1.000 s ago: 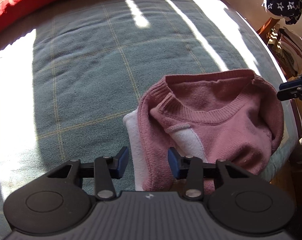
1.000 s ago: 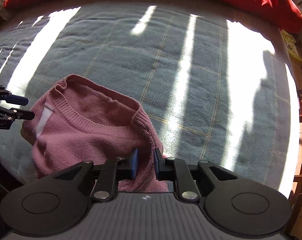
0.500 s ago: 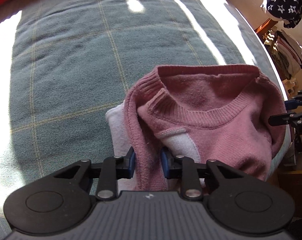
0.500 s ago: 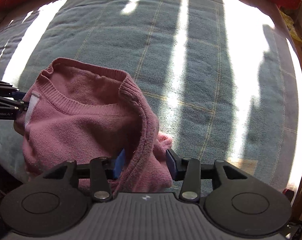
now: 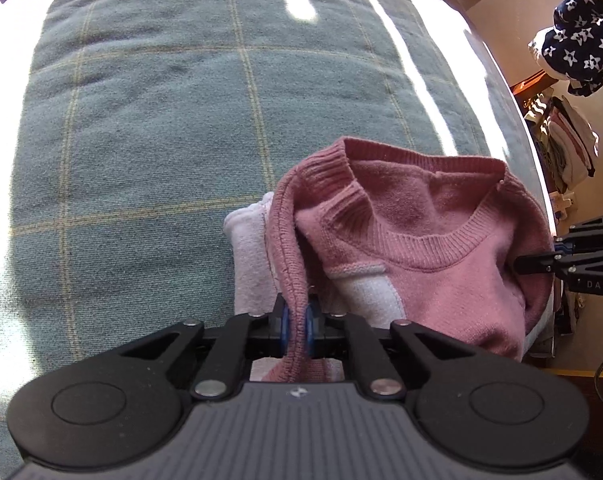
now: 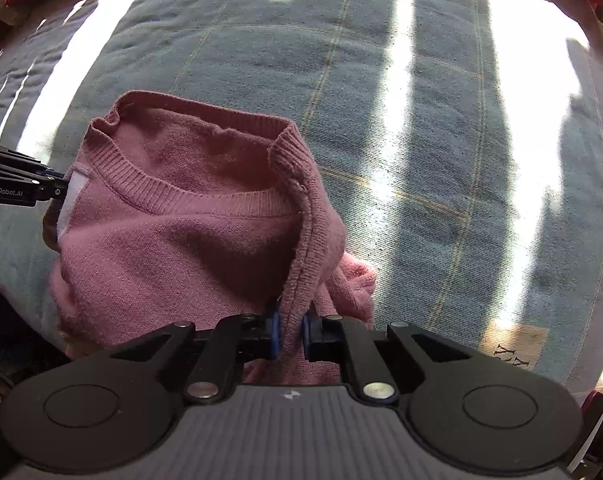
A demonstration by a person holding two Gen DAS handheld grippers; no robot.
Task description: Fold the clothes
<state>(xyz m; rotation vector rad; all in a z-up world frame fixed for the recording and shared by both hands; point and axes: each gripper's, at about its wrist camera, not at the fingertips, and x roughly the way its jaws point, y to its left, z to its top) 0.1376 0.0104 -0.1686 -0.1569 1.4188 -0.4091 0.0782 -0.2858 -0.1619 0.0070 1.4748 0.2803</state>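
Left claw (image 5: 296,330): low and level over the bed, pointing forward along it, its blue pads clenched on the left shoulder seam of the pink sweater (image 5: 421,248).
White sleeve (image 5: 251,264): lies on the blanket just left of the left claw's pads, touching the pinched seam.
Pink sweater: bunched between the two claws at the near edge of the bed, neckline open and facing up, a white panel on its front.
Right claw (image 6: 288,330): also low and level, pointing the same way, clamped on the sweater's right shoulder seam.
Blanket (image 6: 441,140): grey-green check, stretching ahead of both claws, striped with sunlight.
Star-print cloth (image 5: 581,40): far right of the left claw, beyond the bed.
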